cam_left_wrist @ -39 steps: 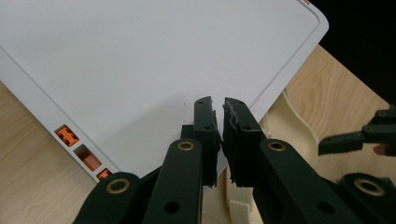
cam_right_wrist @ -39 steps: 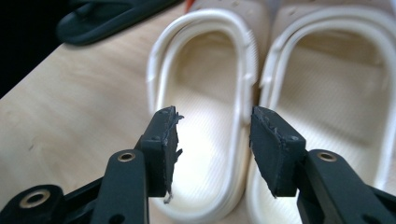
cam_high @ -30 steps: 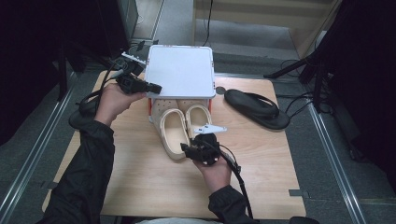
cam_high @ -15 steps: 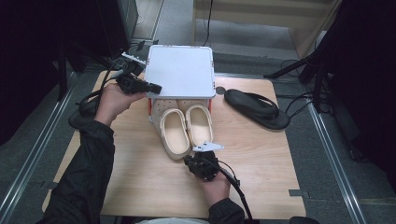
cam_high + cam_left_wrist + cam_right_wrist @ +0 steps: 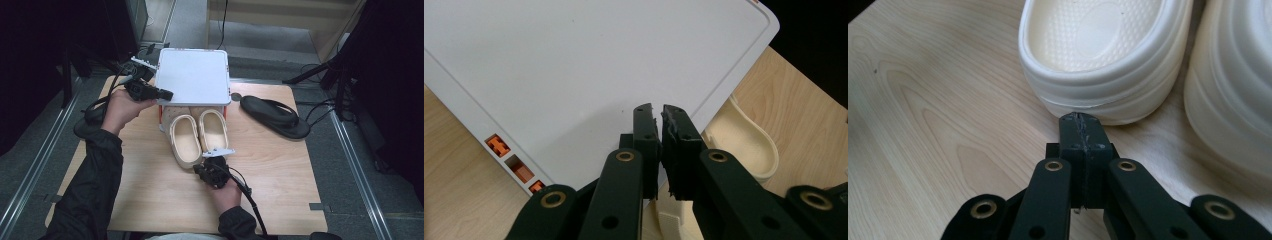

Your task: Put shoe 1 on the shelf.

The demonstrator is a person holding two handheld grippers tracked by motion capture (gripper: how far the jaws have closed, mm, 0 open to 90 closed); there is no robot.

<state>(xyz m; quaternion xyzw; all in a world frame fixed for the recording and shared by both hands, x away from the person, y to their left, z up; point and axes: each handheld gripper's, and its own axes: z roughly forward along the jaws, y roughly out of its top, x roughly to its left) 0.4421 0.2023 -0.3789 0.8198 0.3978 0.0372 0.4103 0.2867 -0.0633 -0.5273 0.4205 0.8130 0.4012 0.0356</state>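
right gripper (image 5: 1082, 117), jaws clenched empty, sits at heel of cream foam clog (image 5: 1108, 55); left gripper (image 5: 659, 110), jaws nearly closed, over white plastic lid (image 5: 194, 75); push heel squarely, likely.

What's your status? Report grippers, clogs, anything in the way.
Left gripper shut at the white lid. Right gripper shut, empty, at the clogs' heels. Black sandal lies apart.

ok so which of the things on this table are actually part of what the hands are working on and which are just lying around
In the job:
- pair of cream clogs, toes under the lid
- white box lid
- left gripper at the lid's edge
- right gripper at the clog heels

Lying about:
- black sandal, off to the right
- black cables at the left edge
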